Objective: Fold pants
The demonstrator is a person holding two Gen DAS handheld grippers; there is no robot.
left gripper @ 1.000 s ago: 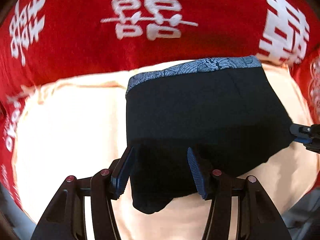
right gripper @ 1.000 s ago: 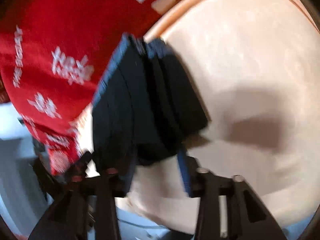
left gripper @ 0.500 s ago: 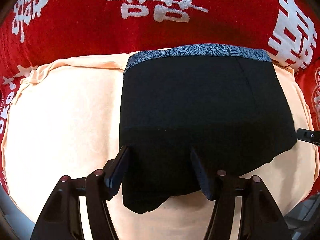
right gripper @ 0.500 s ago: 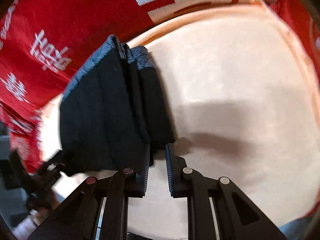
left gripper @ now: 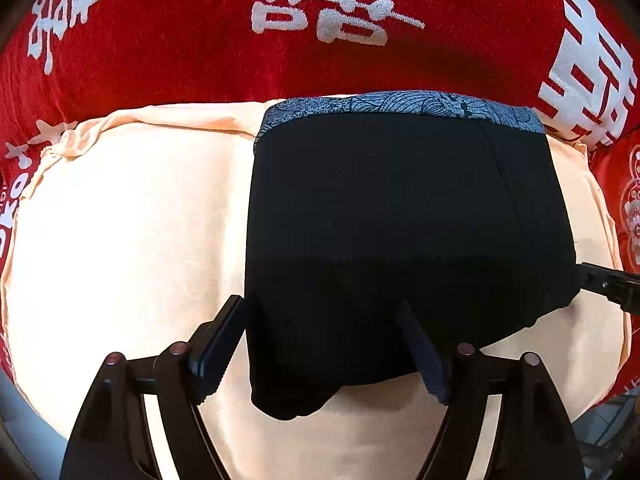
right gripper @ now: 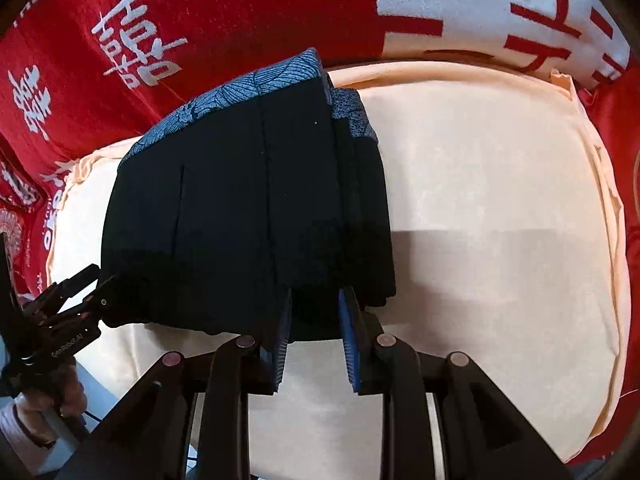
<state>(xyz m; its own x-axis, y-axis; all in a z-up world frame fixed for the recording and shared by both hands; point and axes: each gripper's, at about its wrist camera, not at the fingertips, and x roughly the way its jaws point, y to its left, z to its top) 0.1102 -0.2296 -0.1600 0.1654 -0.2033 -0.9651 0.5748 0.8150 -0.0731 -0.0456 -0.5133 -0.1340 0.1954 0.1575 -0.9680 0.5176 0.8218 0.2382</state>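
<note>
The folded black pants with a blue patterned waistband lie flat on the peach cloth. My left gripper is open, its fingers astride the pants' near left corner. In the right wrist view the pants show stacked folded layers at their right edge. My right gripper is open, its fingertips at the pants' near right edge, not clamping it. The left gripper also shows in the right wrist view at the pants' left edge.
A red blanket with white characters surrounds the peach cloth on the far side and both flanks. The peach cloth stretches to the right of the pants. The person's hand holds the left gripper at lower left.
My right gripper closed to a narrow gap half a second ago and has now opened wider at the pants' edge. The left gripper stayed open at the near corner.
</note>
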